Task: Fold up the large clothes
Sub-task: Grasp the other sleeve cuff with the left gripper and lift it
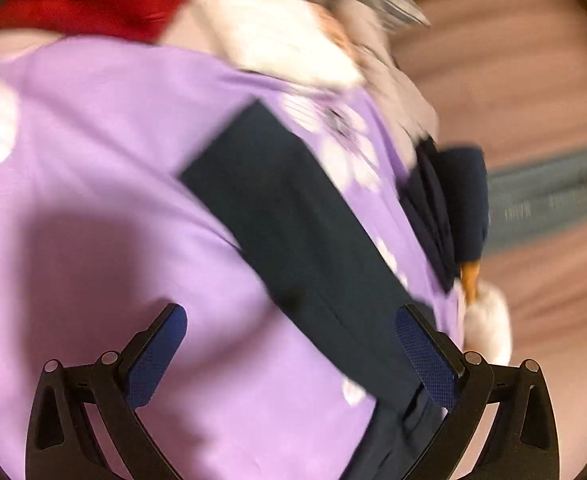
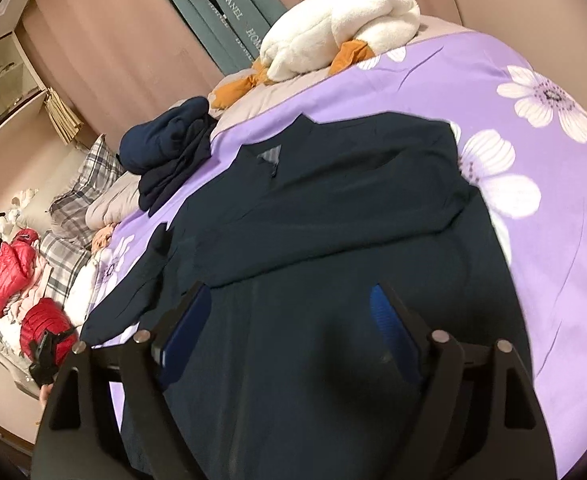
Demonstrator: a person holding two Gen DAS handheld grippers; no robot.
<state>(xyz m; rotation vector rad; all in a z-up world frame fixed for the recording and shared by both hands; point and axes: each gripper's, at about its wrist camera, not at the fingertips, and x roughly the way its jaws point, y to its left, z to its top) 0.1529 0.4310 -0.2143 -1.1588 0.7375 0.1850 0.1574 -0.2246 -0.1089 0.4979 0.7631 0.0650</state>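
My right tool (image 2: 289, 336) is spread wide with nothing gripped; its blue pads (image 2: 393, 340) hang just above the dark navy garment (image 2: 333, 208), which lies flat on the purple flowered bedspread (image 2: 553, 200), one sleeve folded across its body. The tool points down at a slant toward the cloth. My left tool (image 1: 291, 354) is also released, jaws far apart and empty, tilted down over the bedspread (image 1: 93, 140); a long dark strip of the garment (image 1: 293, 220) runs diagonally past its right pad (image 1: 425, 356). That view is blurred. A folded navy pile (image 2: 169, 140) sits near the bed's edge, a white plush toy (image 2: 333, 20) beyond it
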